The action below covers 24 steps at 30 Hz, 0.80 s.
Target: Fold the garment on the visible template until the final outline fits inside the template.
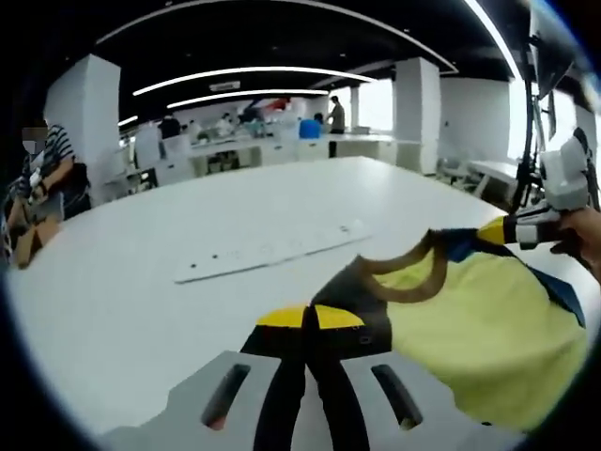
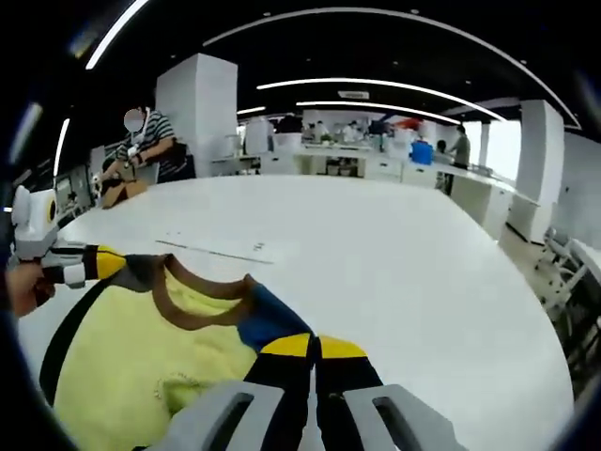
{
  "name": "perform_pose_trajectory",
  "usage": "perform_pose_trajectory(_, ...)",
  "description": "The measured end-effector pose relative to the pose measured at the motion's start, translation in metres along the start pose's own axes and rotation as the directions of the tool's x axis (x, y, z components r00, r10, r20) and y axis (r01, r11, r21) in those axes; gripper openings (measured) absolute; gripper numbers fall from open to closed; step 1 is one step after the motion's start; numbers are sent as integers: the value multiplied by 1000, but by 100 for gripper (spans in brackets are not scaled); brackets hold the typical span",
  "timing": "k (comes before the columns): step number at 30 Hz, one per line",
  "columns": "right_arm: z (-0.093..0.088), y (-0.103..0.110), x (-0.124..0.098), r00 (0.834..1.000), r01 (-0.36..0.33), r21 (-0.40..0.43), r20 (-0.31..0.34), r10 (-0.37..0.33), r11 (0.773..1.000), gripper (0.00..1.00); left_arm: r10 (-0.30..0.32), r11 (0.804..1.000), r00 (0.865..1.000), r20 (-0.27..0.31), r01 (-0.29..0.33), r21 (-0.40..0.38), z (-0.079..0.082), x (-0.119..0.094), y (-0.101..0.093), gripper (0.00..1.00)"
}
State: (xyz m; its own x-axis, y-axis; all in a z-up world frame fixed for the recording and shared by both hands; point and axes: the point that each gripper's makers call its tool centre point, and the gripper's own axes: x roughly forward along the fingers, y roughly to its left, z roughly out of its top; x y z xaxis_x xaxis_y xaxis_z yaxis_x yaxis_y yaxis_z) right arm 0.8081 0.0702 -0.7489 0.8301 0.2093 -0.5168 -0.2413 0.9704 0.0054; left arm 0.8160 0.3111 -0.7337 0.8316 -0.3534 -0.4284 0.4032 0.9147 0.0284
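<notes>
A yellow garment (image 1: 488, 329) with a brown collar (image 1: 404, 272), one black shoulder and one blue shoulder is stretched between both grippers over the white table (image 1: 188, 310). My left gripper (image 1: 310, 318) is shut on the black shoulder. It enters the right gripper view from the left (image 2: 111, 265), held by a hand. My right gripper (image 2: 315, 348) is shut on the blue shoulder (image 2: 268, 324), and it reaches into the left gripper view from the right (image 1: 496, 230). A long white template strip (image 1: 272, 252) lies flat on the table beyond the garment (image 2: 122, 348).
A person in a striped shirt (image 2: 150, 141) sits at the table's far edge beside a white pillar (image 2: 192, 103). Desks and standing people (image 2: 460, 146) fill the room's back. The table's edge (image 2: 526, 310) curves away, with chairs beyond it.
</notes>
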Motion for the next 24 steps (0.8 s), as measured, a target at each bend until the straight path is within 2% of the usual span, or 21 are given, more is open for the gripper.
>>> perform_pose_trajectory(2,-6,0,5,1000,7,-27,-23,-7,1000,0,0,1000,1000,-9,0,9,-4,5,0,0)
perform_pose_trajectory(6,-11,0,11,999,-3,-8,-37,3,1000,0,9,1000,999,-39,-8,17,-13,12,3,0)
perform_pose_trajectory(14,-19,5,7,997,-47,22,-65,49,999,1,12,1000,997,-71,-11,13,-20,6,9,1)
perform_pose_trajectory(17,-16,6,2,997,-48,25,-58,49,999,14,13,1000,998,-68,-13,5,-18,0,10,10)
perform_pose_trajectory(24,-4,24,-12,992,-119,42,-32,121,992,34,9,1000,1000,-27,-9,16,-5,-21,5,32)
